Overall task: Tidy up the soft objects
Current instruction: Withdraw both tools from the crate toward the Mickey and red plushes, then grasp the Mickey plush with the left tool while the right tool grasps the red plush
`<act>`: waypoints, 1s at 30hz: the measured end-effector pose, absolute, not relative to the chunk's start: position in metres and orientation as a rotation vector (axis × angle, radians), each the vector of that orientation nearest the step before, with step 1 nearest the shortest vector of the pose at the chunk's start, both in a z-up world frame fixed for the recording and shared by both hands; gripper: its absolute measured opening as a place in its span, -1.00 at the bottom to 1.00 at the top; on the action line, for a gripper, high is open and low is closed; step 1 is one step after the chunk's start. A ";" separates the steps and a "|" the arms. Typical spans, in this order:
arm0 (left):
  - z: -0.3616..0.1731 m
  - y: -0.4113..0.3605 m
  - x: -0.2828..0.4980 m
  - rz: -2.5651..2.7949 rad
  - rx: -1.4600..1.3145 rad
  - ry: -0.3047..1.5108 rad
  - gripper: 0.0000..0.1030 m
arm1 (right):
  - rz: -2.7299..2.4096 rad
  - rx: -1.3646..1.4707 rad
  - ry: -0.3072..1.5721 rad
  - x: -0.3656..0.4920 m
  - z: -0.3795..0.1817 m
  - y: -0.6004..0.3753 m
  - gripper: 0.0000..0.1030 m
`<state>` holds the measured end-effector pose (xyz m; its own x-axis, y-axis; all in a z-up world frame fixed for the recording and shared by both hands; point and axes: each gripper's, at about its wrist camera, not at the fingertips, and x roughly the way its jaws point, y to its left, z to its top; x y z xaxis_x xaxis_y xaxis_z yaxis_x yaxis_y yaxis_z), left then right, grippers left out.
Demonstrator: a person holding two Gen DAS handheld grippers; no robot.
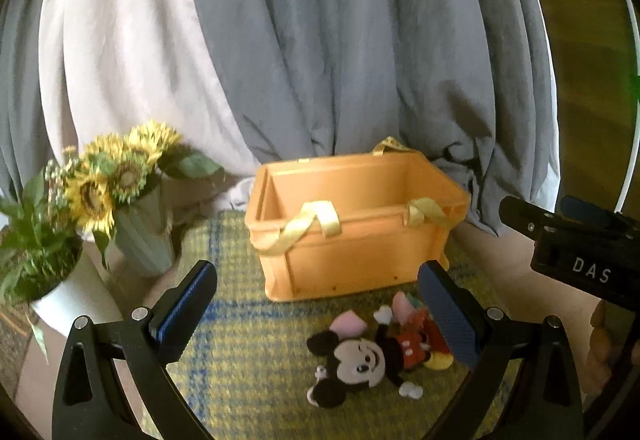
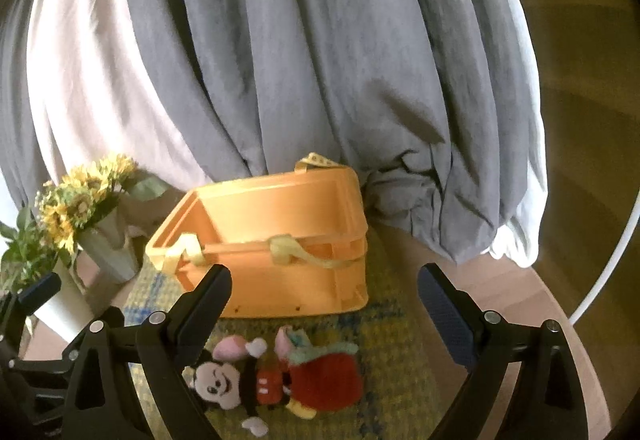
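A Mickey Mouse plush [image 1: 368, 360] lies on its back on the yellow-blue mat [image 1: 248, 360], in front of an orange crate [image 1: 356, 224] with yellow strap handles. A red plush with pink and teal parts [image 2: 324, 368] lies against Mickey [image 2: 232, 380], partly hidden behind my left gripper's right finger in the left wrist view. My left gripper [image 1: 316, 304] is open and empty above the mat, Mickey between its fingers. My right gripper [image 2: 324, 304] is open and empty above both plush toys. The crate [image 2: 280, 236] looks empty inside.
A vase of sunflowers [image 1: 120, 192] and a white potted plant [image 1: 44, 264] stand left of the crate. Grey and white bedding [image 1: 320, 40] hangs behind it. The right gripper's body [image 1: 580, 248] shows at the right of the left wrist view. Wooden floor [image 2: 520, 304] surrounds the mat.
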<state>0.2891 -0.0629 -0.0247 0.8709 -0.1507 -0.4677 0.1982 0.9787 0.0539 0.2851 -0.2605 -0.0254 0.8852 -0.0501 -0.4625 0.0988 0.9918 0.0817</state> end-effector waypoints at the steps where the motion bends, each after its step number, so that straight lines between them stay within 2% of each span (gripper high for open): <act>1: -0.029 -0.063 0.287 -0.182 0.100 0.491 0.99 | -0.078 0.103 0.482 0.283 -0.028 -0.260 0.85; 30: -0.124 -0.067 0.303 -0.188 0.065 0.708 0.97 | -0.021 0.090 0.715 0.301 -0.123 -0.259 0.84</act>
